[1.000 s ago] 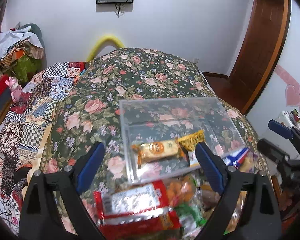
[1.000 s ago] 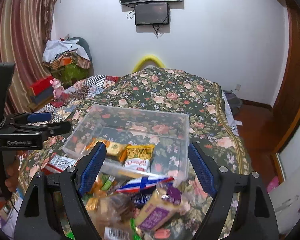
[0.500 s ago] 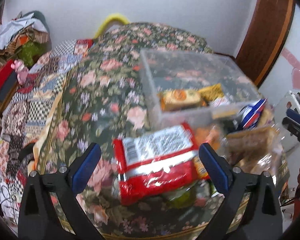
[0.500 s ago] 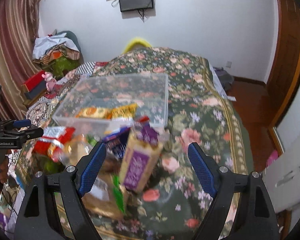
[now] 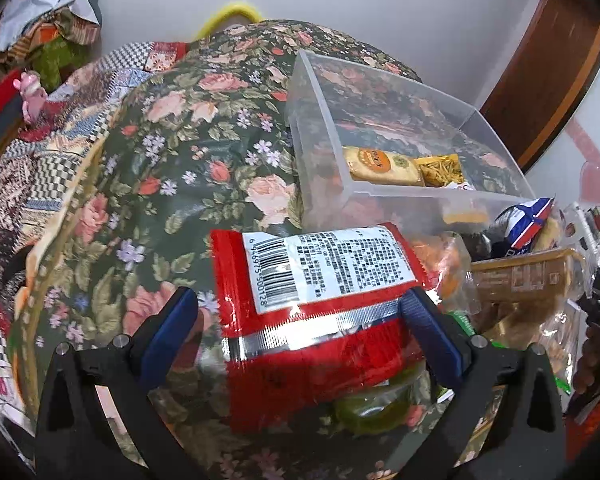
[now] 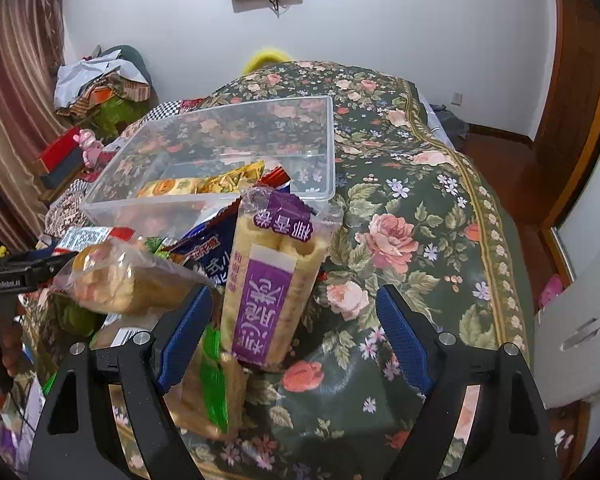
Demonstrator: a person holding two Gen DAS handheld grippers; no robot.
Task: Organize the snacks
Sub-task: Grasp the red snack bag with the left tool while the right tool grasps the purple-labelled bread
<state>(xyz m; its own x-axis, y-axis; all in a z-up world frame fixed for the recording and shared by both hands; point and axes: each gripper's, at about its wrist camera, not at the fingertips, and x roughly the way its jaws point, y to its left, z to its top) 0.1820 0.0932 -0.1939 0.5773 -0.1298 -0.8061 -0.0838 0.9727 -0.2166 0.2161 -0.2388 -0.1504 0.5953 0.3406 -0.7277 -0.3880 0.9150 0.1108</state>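
A clear plastic bin (image 5: 400,196) stands on the floral bedspread and holds an orange-labelled pastry pack (image 5: 380,166) and a yellow snack pack (image 5: 442,168). It also shows in the right wrist view (image 6: 204,200). A pile of snacks lies in front of it. My left gripper (image 5: 296,336) is open, its fingers either side of a red packet with a barcode (image 5: 320,292). My right gripper (image 6: 292,336) is open around a purple-labelled wafer pack (image 6: 268,280) that leans on the pile.
Beside the red packet lie a bag of orange snacks (image 5: 444,264), a brown cake pack (image 5: 528,280) and a blue packet (image 5: 520,224). A green pack (image 6: 212,376) and a bread bag (image 6: 128,284) lie left of the wafers. The bed edge and floor (image 6: 540,216) are right.
Both grippers have dropped lower and closer to the snack pile. The red packet now sits between the left fingers and the purple wafer pack between the right fingers.
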